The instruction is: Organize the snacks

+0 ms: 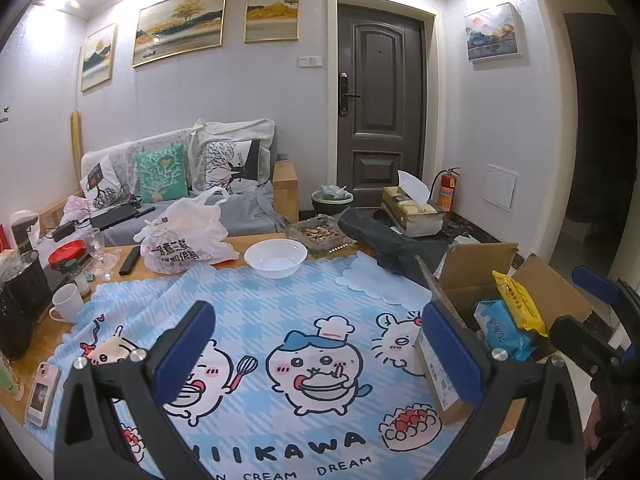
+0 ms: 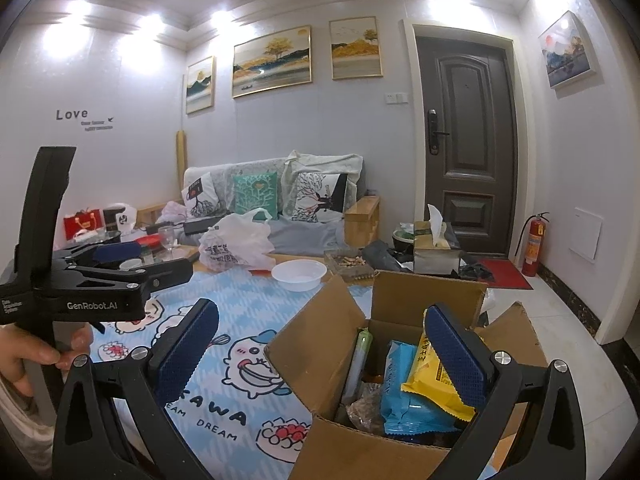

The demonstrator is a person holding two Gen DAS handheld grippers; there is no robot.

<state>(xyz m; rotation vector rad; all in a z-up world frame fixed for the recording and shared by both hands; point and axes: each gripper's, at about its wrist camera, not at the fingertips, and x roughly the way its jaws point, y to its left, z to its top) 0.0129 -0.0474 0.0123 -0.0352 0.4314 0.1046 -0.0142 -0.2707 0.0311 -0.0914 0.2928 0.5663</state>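
Observation:
An open cardboard box (image 2: 320, 356) stands on the right of the blue cartoon tablecloth (image 1: 256, 320). It holds a yellow snack bag (image 2: 430, 384), a blue snack pack (image 2: 400, 400), a green tube (image 2: 360, 356) and other packets. The box (image 1: 472, 280) also shows in the left wrist view, with the yellow bag (image 1: 518, 304) and blue pack (image 1: 504, 328). My left gripper (image 1: 320, 344) is open and empty above the cloth, left of the box. My right gripper (image 2: 324, 344) is open and empty, above the box's near edge.
A white bowl (image 1: 276, 258), a white plastic bag (image 1: 188, 236), an ashtray (image 1: 320, 234), a remote (image 1: 130, 260), glasses, a mug (image 1: 68, 302) and a phone (image 1: 42, 394) lie around the table. A sofa stands behind. A tissue box (image 1: 412, 208) sits at the back right.

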